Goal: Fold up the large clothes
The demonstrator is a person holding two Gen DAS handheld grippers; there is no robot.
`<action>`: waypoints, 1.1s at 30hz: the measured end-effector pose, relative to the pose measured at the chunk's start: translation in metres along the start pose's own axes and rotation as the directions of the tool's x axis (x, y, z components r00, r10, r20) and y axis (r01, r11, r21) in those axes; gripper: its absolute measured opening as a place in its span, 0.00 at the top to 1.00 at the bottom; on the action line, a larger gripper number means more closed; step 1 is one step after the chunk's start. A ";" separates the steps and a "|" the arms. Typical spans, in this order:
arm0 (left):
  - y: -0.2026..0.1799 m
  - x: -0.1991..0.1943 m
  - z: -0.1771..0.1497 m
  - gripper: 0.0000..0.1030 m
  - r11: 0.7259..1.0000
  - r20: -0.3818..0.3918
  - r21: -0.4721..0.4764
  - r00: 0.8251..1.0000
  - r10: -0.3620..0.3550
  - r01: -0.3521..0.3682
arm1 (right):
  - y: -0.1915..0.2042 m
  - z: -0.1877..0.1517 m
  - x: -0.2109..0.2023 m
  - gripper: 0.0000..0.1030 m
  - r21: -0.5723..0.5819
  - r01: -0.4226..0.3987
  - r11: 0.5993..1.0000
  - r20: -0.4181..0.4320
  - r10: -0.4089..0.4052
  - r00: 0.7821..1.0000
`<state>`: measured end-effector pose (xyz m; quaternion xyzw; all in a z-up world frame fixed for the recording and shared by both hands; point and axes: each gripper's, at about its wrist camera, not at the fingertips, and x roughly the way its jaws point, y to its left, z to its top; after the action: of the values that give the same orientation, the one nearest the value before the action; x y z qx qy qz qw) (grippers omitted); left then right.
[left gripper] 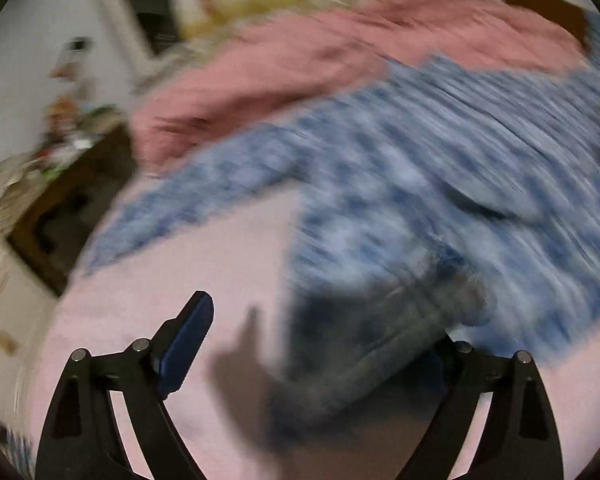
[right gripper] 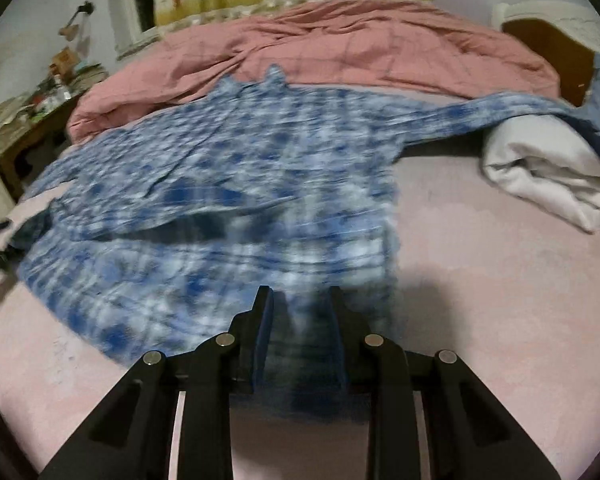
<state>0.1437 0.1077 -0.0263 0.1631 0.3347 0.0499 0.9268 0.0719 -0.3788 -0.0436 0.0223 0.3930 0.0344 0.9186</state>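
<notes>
A blue and white plaid shirt lies spread on the pink bed sheet, collar toward the far side, one sleeve stretched right. In the right wrist view my right gripper has its fingers partly closed around the shirt's near hem, with cloth between them. In the blurred left wrist view the shirt fills the right side. My left gripper is wide open; its left finger is over bare sheet, and shirt cloth hides its right finger.
A rumpled pink duvet lies along the far side of the bed. A white bundle of cloth sits at the right. A cluttered wooden bedside table stands at the left. A wooden headboard is at far right.
</notes>
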 end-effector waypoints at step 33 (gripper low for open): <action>0.056 -0.028 -0.064 0.96 0.907 -0.163 -0.361 0.943 -0.289 0.216 | -0.057 -0.027 -0.055 0.99 0.287 0.139 0.948 0.045 -0.159 0.986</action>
<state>0.0829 0.1719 -0.0369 -0.0497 0.4364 0.0027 0.8984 0.0172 -0.4395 -0.0264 0.1248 0.3630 -0.0924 0.9187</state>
